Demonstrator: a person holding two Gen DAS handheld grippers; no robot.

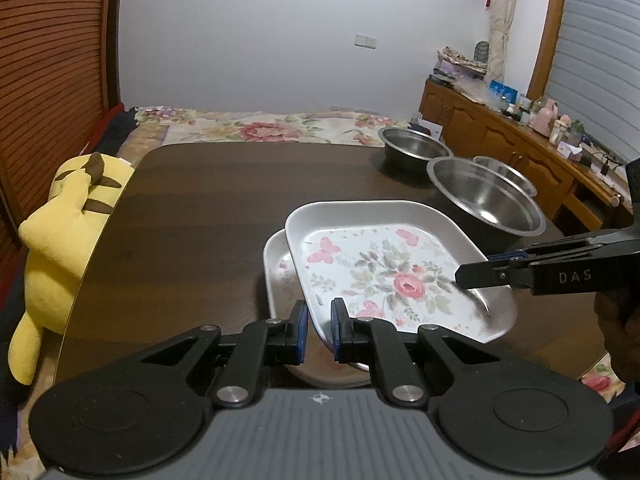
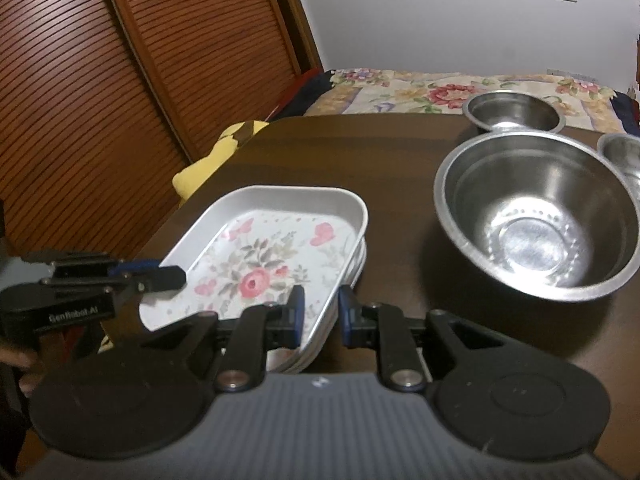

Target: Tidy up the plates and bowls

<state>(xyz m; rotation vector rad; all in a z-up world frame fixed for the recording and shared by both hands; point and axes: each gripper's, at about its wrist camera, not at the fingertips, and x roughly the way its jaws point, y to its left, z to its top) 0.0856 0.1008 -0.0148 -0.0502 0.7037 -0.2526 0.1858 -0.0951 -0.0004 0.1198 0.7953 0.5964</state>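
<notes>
Floral plate (image 1: 384, 276) rests skewed on another (same pattern) — both tools (image 1: 319, 330) (image 2: 320, 316) straddle its rim, slightly parted.

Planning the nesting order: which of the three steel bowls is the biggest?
The big bowl, nearest the floral plates; its rim is clearly wider than the far bowl and the right-edge bowl.

can't really see the lower plate (image 1: 276, 268) from my left cam, the floral plate (image 1: 384, 268) on top covers most of it. third bowl (image 2: 622, 156) is chopped off by the right cam's edge. the yellow plush (image 2: 208, 160) is mostly tucked behind the table (image 2: 360, 152). stuff on the dresser (image 1: 520, 128) is too tiny to make out.
</notes>
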